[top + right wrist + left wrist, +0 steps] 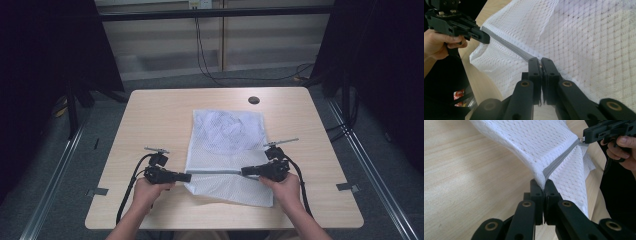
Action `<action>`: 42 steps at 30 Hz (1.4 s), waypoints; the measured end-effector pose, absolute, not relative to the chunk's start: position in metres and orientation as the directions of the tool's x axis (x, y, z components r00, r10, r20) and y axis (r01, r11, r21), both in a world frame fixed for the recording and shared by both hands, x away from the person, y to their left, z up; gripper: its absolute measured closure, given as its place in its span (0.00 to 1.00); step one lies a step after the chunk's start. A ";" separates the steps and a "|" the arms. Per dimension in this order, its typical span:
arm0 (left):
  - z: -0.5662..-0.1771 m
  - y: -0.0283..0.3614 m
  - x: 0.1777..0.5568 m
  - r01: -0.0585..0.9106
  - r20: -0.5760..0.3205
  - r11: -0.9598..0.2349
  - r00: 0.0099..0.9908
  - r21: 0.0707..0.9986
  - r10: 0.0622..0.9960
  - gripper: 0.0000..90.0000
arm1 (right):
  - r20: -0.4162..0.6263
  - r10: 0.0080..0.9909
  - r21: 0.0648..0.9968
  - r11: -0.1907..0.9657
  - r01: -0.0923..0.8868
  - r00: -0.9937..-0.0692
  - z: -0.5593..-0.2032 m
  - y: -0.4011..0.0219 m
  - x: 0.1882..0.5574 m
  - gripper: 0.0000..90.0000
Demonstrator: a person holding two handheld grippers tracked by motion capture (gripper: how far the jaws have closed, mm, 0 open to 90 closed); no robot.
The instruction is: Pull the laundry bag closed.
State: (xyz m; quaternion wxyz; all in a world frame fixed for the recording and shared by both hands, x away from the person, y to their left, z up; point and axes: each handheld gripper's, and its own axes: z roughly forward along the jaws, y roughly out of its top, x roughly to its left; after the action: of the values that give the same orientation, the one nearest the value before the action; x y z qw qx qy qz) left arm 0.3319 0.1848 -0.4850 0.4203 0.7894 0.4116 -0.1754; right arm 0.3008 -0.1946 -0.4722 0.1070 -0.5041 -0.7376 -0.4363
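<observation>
You have the mesh bag (pixel 227 150) on the table (pixel 150 120), both ends of its zipper (pixel 215 172) pinched. Left gripper (pixel 187 176) and right gripper (pixel 245 171) are clamped on it — pulling the zipper taut, likely so it runs smoothly.

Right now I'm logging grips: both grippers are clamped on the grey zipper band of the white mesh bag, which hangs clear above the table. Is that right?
Not quite. Both the left gripper and the right gripper are shut on the grey zipper band of the white mesh bag, but the bag does not hang clear: the high view shows most of it lying on the table.
</observation>
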 end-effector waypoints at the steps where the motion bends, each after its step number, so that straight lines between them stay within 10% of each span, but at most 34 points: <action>1: -0.485 0.185 0.332 0.794 -0.620 -0.311 0.604 0.523 0.501 0.98 | 0.599 0.650 0.534 0.111 0.838 -0.468 -0.472 -0.195 0.301 0.97; 42: -0.484 0.187 0.332 0.792 -0.605 -0.308 0.604 0.526 0.519 0.98 | 0.599 0.660 0.528 0.099 0.843 -0.453 -0.472 -0.206 0.300 0.97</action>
State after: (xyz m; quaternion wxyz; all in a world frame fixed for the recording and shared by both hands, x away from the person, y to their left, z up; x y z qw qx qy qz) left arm 0.3323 0.1870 -0.4843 0.4177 0.7921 0.4140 -0.1636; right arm 0.3003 -0.2057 -0.4724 0.1055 -0.5124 -0.7337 -0.4336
